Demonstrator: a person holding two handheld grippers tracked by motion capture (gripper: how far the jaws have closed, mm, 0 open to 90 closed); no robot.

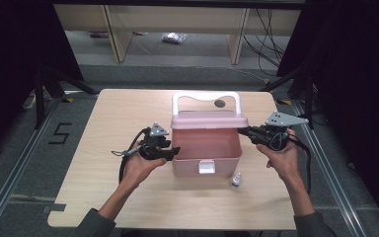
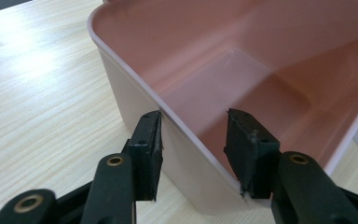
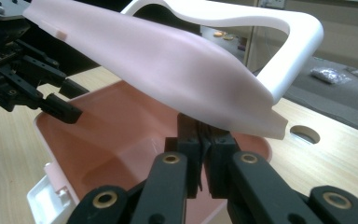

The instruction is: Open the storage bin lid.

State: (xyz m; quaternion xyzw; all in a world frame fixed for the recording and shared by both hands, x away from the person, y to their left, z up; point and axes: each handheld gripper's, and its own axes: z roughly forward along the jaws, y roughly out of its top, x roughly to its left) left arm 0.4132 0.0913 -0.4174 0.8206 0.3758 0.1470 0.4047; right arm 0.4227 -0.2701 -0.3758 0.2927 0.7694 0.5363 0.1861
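A pink plastic box (image 1: 187, 166) stands in the middle of the table, its lid (image 1: 208, 120) tipped up at the back with a white handle (image 1: 206, 97) above it. My left gripper (image 1: 175, 152) is at the box's left wall. In the left gripper view this gripper (image 2: 193, 144) stands open astride the wall (image 2: 186, 168), one pad outside and one inside, and the box is empty. My right gripper (image 1: 244, 131) is shut on the lid's right front corner. Seen from the right gripper view, its jaws (image 3: 204, 135) pinch the lid (image 3: 168, 65) edge from below.
A small white dropper bottle (image 1: 236, 180) stands on the table in front of the box's right corner. A white latch (image 1: 207, 167) hangs on the box's front wall. A round hole (image 1: 219, 103) is in the tabletop behind the lid. Shelving legs and cables lie beyond the far edge.
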